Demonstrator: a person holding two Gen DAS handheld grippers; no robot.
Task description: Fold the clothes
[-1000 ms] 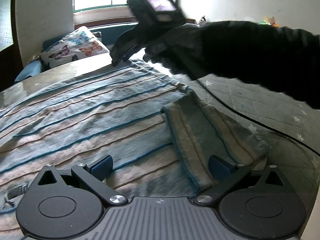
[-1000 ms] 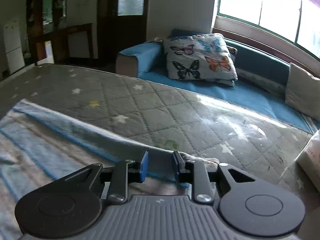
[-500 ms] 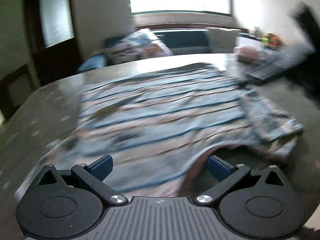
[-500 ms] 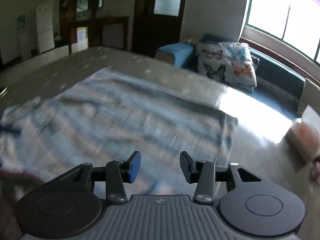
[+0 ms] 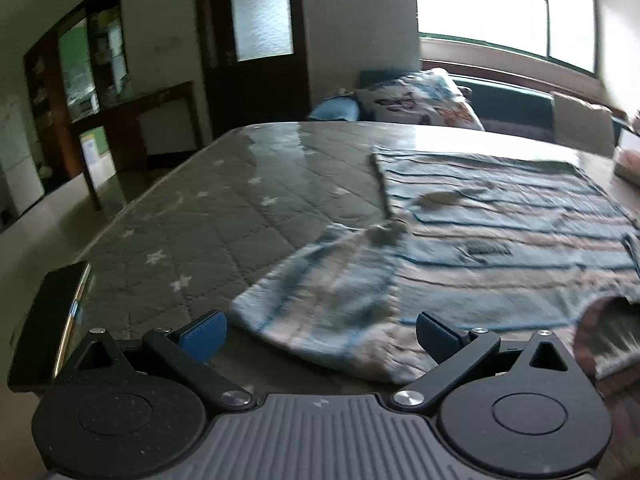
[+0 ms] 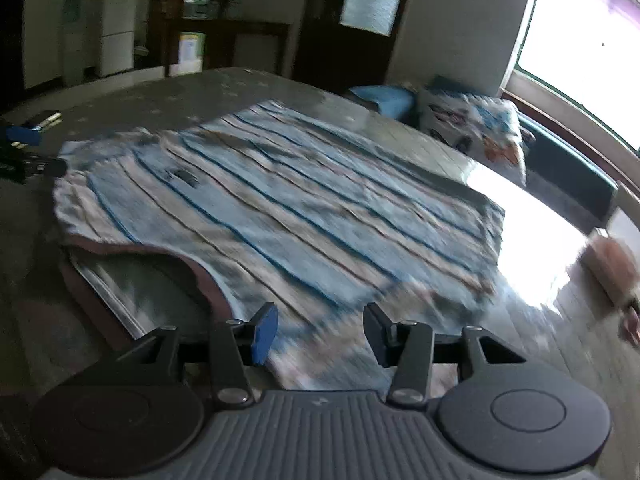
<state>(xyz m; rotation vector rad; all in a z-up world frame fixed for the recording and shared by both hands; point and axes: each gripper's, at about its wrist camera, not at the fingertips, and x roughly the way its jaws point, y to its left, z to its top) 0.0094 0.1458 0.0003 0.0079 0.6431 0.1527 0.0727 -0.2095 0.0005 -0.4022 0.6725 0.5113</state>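
Shirt (image 5: 500,248) flat on quilted table (image 5: 224,208), left tool (image 5: 320,330) and right tool (image 6: 320,332) spread wide at its edges

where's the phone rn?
Left wrist view, far left: the phone lies flat at the near-left edge of the quilted table, left of the left gripper and apart from the striped shirt's sleeve.

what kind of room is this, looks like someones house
Most likely a lived-in home, a living or dining room: a window bench with a butterfly cushion, a white fridge at the back, and a striped shirt spread on a quilted table cover.
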